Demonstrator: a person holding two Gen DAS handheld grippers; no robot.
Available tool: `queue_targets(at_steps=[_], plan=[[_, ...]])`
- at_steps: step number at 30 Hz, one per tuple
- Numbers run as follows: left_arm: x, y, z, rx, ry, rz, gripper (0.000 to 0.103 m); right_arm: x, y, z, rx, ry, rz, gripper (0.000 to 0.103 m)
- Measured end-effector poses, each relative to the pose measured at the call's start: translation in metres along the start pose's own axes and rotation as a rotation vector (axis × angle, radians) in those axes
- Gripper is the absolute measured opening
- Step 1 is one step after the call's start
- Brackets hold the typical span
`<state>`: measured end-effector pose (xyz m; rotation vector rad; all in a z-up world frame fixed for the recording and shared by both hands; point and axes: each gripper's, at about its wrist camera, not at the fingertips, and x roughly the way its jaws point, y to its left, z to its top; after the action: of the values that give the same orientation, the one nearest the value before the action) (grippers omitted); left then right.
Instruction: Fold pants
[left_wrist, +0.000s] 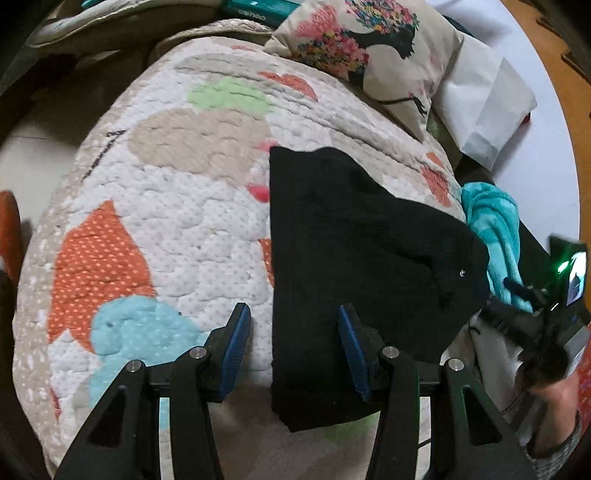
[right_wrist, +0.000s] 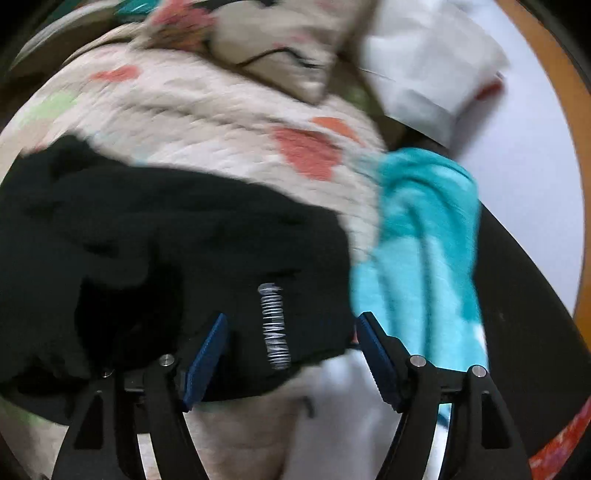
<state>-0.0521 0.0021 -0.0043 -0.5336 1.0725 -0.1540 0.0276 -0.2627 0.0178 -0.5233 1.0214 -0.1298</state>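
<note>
The black pants lie folded in a compact block on the patchwork quilt. My left gripper is open and empty, hovering over the block's near left edge. In the right wrist view, which is blurred by motion, the pants show a white printed label. My right gripper is open over the pants' near right corner, holding nothing. The other hand-held device shows at the right edge of the left wrist view.
A flowered cushion and a white folded cloth lie at the far end of the bed. A turquoise towel lies just right of the pants. A wooden bed frame curves along the right side.
</note>
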Motion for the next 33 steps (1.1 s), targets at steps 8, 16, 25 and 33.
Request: queue_targets(at_steps=[8, 16, 25, 33], plan=[[0.015, -0.005, -0.006, -0.030, 0.022, -0.077, 0.048, -0.069, 0.047, 0.057, -0.078, -0.196, 0.644, 0.076], [0.024, -0.007, -0.007, -0.018, 0.004, -0.066, 0.028, -0.041, 0.180, 0.111, -0.283, -0.038, 0.679, 0.071], [0.020, 0.014, 0.008, -0.136, 0.053, -0.144, 0.012, -0.023, 0.203, 0.118, -0.269, 0.036, 0.652, 0.012], [-0.011, 0.062, 0.025, -0.242, -0.025, -0.084, 0.011, -0.043, 0.218, 0.144, -0.213, -0.001, 0.762, 0.012]])
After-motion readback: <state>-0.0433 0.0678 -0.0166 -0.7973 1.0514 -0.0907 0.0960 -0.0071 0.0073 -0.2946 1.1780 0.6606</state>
